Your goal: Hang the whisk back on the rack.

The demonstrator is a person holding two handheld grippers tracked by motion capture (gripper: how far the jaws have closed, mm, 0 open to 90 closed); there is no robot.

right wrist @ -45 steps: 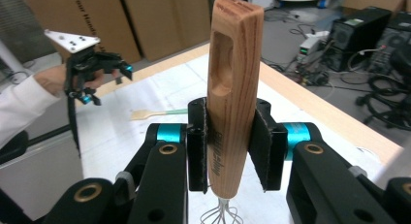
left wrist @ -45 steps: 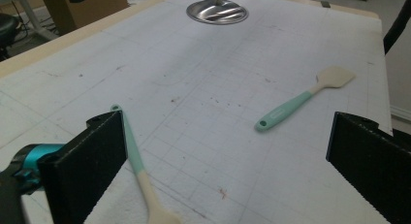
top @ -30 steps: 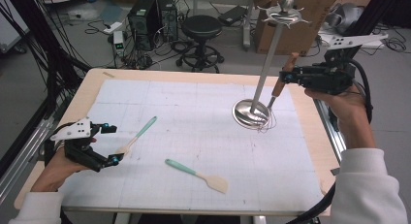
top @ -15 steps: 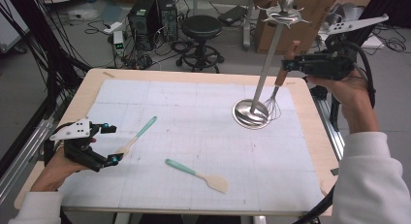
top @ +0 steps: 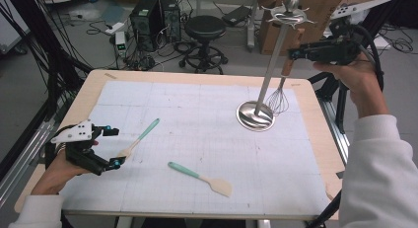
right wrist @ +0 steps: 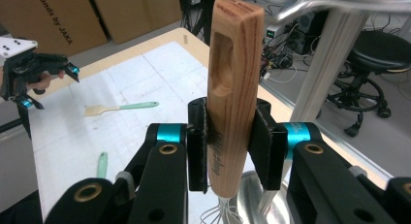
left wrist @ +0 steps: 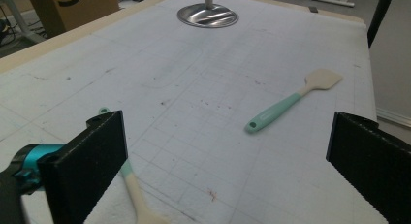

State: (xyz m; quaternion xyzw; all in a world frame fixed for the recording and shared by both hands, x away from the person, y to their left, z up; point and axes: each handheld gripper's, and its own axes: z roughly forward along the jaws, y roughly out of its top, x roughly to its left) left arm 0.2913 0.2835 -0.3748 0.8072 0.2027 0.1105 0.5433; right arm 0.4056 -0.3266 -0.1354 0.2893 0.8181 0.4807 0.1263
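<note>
My right gripper (top: 294, 53) (right wrist: 231, 147) is shut on the wooden handle (right wrist: 232, 93) of a whisk (top: 278, 100). The whisk hangs off the table beside a tall metal hanging stand (top: 274, 60), its handle top just under the stand's hooked crown (top: 290, 12). The wire head is close above the stand's round base (top: 255, 115) (left wrist: 207, 15). My left gripper (top: 115, 147) (left wrist: 225, 170) rests open at the table's left. One teal-handled spatula (top: 140, 137) (left wrist: 133, 190) lies by its left jaw. A second spatula (top: 199, 178) (left wrist: 291, 100) lies further out in front of it.
A white grid mat (top: 197, 124) covers the wooden table (top: 84, 97). Beyond the far edge are a black stool (top: 205, 28), computer cases (top: 155, 13) and cardboard boxes (right wrist: 58, 15). A rail (top: 331, 122) runs along the table's right side.
My right gripper has risen and drifted right with the whisk, lifting its wire head off the table toward the stand's top. The left gripper and both spatulas have not moved.
</note>
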